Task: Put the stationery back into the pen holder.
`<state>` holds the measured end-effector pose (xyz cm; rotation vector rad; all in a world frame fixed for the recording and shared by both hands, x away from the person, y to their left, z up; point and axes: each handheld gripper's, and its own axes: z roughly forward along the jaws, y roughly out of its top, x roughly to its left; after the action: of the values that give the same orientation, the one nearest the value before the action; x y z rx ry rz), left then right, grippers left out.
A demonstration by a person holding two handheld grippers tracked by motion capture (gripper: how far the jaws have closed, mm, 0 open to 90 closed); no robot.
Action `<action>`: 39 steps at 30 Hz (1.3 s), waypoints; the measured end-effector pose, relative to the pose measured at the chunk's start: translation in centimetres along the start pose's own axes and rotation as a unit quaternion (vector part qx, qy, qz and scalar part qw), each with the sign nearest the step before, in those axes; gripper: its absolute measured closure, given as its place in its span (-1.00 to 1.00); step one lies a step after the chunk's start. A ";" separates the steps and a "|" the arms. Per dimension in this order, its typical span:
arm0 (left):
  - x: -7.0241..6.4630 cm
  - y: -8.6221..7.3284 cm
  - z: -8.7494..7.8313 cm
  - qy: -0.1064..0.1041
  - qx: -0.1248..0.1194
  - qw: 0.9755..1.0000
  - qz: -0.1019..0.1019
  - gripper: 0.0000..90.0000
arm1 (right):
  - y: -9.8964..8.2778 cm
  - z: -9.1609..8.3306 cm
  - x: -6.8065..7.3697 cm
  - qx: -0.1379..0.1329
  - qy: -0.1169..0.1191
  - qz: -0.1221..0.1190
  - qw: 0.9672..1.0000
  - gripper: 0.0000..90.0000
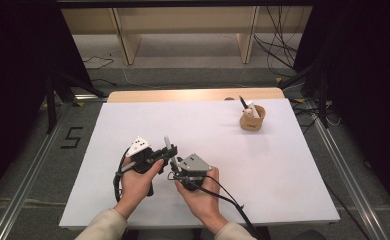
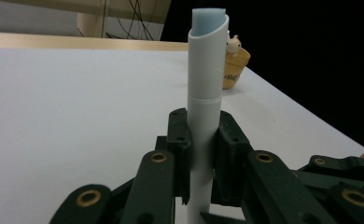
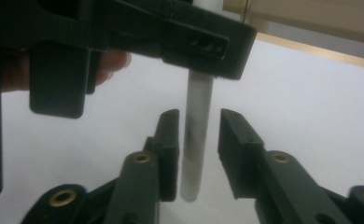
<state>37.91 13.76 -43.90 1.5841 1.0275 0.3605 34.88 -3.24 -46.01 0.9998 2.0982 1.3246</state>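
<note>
High view: both hands meet over the near-centre of the white table (image 1: 283, 165), left gripper (image 1: 166, 150) and right gripper (image 1: 175, 165) tip to tip, with a pale pen (image 1: 167, 143) standing up between them; detail too small there. Left gripper view resolves the grip: the left gripper (image 2: 201, 140) is clamped on the pen (image 2: 207, 79), pads pressed to the barrel on both sides, pen upright, blue-lined cap end on top. A tan cup (image 2: 235, 67) with a small figure sits far off near the table's right edge; the high view places the cup (image 1: 252, 120) at the far right. Right gripper view gives the underside: the pen (image 3: 196, 140) hangs down from the left gripper above, its lower end between the right gripper (image 3: 198, 154) jaws, which stand apart, a gap on the right side. Left hand (image 1: 138, 182) wraps its gripper from below; right hand (image 1: 203, 192) likewise, forearms entering from the bottom edge.
</note>
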 end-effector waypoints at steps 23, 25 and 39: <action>-1.0 -0.2 0.3 0.017 -0.004 0.993 0.120 0.73 | -0.1 0.9 -0.4 -0.029 0.008 -0.002 1.000 0.39; -1.0 -0.2 0.3 0.016 -0.004 0.993 0.118 0.73 | -0.1 1.0 -0.5 -0.031 0.008 0.000 0.999 0.43; -1.0 -0.2 0.3 0.014 -0.003 0.993 0.114 0.73 | 0.2 1.1 -0.6 -0.042 0.006 0.005 0.999 0.53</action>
<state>37.51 12.79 -43.89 1.7004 0.8663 0.5422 36.05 -3.02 -46.27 0.9693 2.0301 1.4149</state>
